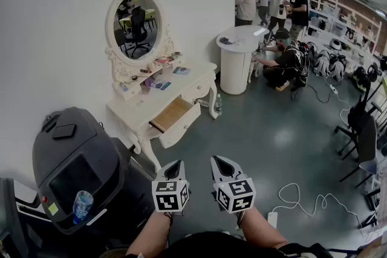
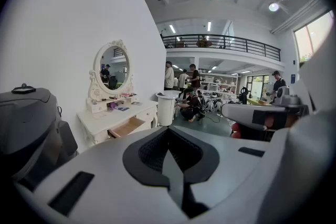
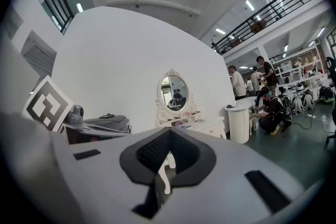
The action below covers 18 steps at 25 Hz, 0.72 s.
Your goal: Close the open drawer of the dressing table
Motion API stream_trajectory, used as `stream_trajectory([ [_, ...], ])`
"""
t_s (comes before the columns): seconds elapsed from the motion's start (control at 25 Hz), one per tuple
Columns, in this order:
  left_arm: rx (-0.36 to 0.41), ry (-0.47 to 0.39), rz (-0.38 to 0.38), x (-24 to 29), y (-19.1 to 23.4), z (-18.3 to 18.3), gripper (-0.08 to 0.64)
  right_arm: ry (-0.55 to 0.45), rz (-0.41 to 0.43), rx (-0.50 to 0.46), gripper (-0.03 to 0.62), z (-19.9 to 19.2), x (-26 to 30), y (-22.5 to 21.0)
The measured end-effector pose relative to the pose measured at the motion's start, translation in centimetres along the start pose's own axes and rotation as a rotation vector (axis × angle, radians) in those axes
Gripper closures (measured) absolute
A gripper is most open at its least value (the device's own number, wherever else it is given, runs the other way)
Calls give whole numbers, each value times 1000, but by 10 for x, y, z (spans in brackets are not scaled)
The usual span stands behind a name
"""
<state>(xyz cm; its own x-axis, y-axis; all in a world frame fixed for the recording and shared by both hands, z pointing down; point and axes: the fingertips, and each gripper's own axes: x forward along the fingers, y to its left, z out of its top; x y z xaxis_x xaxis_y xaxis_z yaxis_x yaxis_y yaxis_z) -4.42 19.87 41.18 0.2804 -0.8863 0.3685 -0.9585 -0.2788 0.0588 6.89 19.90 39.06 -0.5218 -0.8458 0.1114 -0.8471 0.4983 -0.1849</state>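
1. Head view: the left gripper (image 1: 175, 163) and the right gripper (image 1: 219, 159) are held side by side low in the middle. They are near each other but apart, and both are above the grey floor (image 1: 254, 130).
2. Left gripper view: its fingers are clenched together, and nothing is between them.
3. Right gripper view: its fingers are also pressed together and empty. Only a thin slit is there, and through it a white leg of the desk shows.
4. The white desk (image 1: 136, 109) stands against the wall at 11 o'clock from the grippers, well apart from them. An oval mirror (image 1: 136, 24) is on its back edge.
5. The drawer (image 1: 175, 115) is pulled out towards the room, at 12 o'clock from the left gripper, and its wooden inside is visible. No gripper touches it.
6. A dark grey domed machine (image 1: 72, 166) is at 9 o'clock, just beside the desk.
7. A round white pedestal (image 1: 239, 60) is at 1 o'clock, and a crouching person (image 1: 284, 66) is beside it.
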Motion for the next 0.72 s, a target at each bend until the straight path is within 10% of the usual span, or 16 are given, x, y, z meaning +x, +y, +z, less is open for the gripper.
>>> stream_trajectory([
  [0.72, 3, 21, 19, 19, -38, -8, 552, 10, 22, 25, 583, -7, -17, -36],
])
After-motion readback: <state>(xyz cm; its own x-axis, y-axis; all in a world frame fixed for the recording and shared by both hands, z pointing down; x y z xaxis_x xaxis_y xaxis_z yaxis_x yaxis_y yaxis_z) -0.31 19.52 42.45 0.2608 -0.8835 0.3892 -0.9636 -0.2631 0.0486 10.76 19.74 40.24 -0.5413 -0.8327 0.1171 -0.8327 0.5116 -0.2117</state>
